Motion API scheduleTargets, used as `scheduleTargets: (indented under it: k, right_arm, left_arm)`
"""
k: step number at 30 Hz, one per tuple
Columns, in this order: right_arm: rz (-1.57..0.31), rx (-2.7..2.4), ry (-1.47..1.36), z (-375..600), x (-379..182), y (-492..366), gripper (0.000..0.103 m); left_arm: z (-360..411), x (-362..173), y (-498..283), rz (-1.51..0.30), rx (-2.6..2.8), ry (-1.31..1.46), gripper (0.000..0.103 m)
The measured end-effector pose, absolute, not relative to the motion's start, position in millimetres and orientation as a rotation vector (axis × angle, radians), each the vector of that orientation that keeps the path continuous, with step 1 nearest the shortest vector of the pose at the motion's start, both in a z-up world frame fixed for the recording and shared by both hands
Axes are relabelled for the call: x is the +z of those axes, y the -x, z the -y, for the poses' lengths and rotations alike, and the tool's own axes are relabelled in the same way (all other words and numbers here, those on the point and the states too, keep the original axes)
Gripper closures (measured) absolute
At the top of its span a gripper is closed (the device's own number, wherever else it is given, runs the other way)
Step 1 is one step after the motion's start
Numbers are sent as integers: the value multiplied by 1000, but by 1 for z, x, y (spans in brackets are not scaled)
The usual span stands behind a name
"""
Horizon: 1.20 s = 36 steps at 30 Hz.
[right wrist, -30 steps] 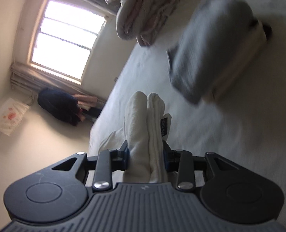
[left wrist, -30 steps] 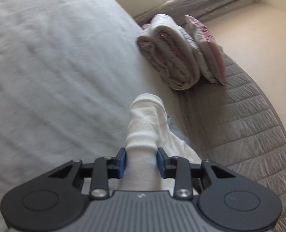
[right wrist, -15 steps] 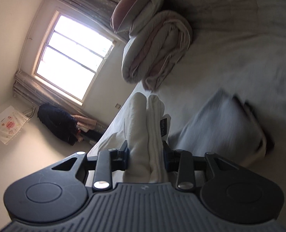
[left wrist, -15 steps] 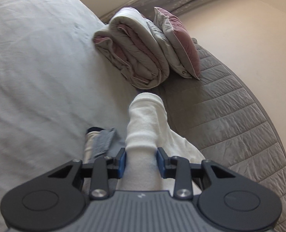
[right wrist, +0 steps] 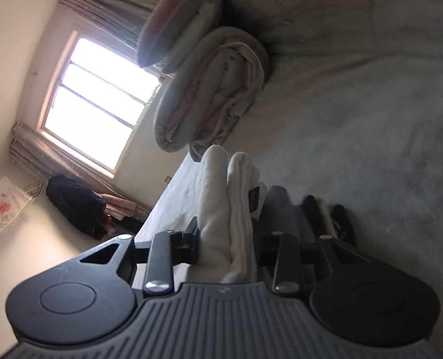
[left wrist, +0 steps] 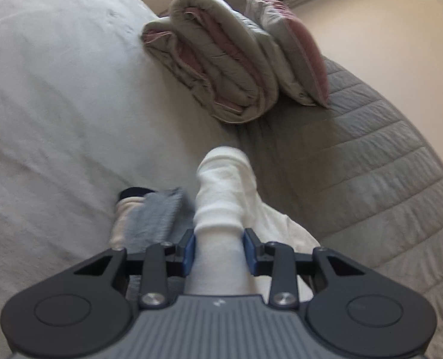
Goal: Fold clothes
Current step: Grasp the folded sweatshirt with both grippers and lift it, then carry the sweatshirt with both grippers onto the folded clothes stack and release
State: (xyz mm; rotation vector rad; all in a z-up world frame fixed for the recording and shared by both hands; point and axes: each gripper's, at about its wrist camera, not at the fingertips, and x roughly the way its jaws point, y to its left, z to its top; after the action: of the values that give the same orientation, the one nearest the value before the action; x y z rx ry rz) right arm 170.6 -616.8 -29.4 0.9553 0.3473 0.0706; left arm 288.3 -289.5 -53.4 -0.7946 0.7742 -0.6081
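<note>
My left gripper point(left wrist: 219, 249) is shut on a thick bunched fold of a white garment point(left wrist: 224, 197), which sticks up between the blue pads. More of the same cloth trails off to the right below. My right gripper point(right wrist: 226, 245) is shut on a doubled edge of the white garment point(right wrist: 227, 203), where a small dark label shows. A folded stack of grey, white and dark clothes point(left wrist: 152, 218) lies on the bed just left of the left gripper, and the stack point(right wrist: 311, 212) sits blurred just beyond my right gripper.
The bed has a pale sheet point(left wrist: 57, 104) and a grey quilted cover point(left wrist: 356, 164). A rolled pink and grey duvet point(left wrist: 218, 68) and a pillow point(left wrist: 293, 51) lie at its far end. A window point(right wrist: 95, 101) and dark clothes point(right wrist: 77, 206) on the floor show beyond the bed.
Both grippers have swung over the bed while holding the white garment. The folded stack has come closer under them, and the duvet and pillow have shifted in both views.
</note>
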Motion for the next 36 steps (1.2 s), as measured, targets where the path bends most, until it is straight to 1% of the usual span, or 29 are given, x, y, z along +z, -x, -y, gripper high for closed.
scheduleTargets:
  k: [1, 2, 5, 8, 12, 13, 14, 16, 19, 22, 24, 25, 28, 29, 30, 31, 32, 33, 34, 35, 36]
  right_arm:
    - [-340, 70, -951, 618, -30, -170, 64]
    - [-333, 69, -946, 619, -31, -169, 60]
    - [-311, 66, -933, 623, -34, -167, 55]
    - [-289, 63, -920, 626, -36, -166, 55]
    - [-225, 52, -811, 619, -19, -155, 55]
    - [-206, 49, -776, 616, -13, -152, 58]
    - [-187, 45, -740, 613, -6, -149, 67]
    - [-169, 41, -647, 601, 3, -144, 75]
    - [-204, 35, -509, 577, -6, -145, 82]
    - [-271, -14, -417, 565, -25, -151, 94]
    - [-320, -61, -360, 560, -38, -155, 95]
    - [-316, -61, -375, 563, -42, -154, 95]
    - [-310, -33, -448, 571, -38, -148, 95]
    - [-307, -26, -467, 573, -35, -146, 94]
    - [-304, -18, -486, 574, -32, -144, 91]
    - [-300, -4, -511, 575, -28, -142, 81]
    - [-299, -1, -531, 576, -23, -138, 77]
    - [-301, -7, -531, 574, -18, -134, 74]
    - [-305, -15, -530, 572, -13, -129, 70]
    - [-308, -23, -529, 570, -8, -125, 64]
    - [-314, -36, -518, 567, -3, -120, 62]
  left_arm:
    - [289, -59, -289, -769, -606, 806, 67]
    - [287, -63, -289, -765, -610, 816, 66]
    - [286, -56, -291, -774, -626, 798, 66]
    - [282, -37, -291, -752, -633, 741, 65]
    - [279, -16, -285, -632, -632, 689, 65]
    - [280, -11, -283, -601, -636, 679, 65]
    - [282, -9, -282, -583, -651, 675, 65]
    - [290, -9, -279, -584, -695, 655, 65]
    - [302, -21, -273, -606, -732, 607, 66]
    - [305, -39, -270, -621, -745, 617, 68]
    - [305, -49, -269, -626, -753, 635, 72]
    - [306, -50, -268, -625, -753, 632, 73]
    - [309, -42, -267, -640, -734, 615, 73]
    - [309, -38, -266, -647, -724, 609, 71]
    - [310, -34, -265, -653, -712, 602, 70]
    - [309, -30, -262, -658, -700, 597, 67]
    - [309, -26, -259, -664, -692, 587, 62]
    - [309, -21, -256, -671, -686, 576, 59]
    - [309, -16, -253, -677, -679, 557, 56]
    - [309, -12, -249, -683, -672, 535, 55]
    - [308, -7, -243, -686, -666, 511, 54]
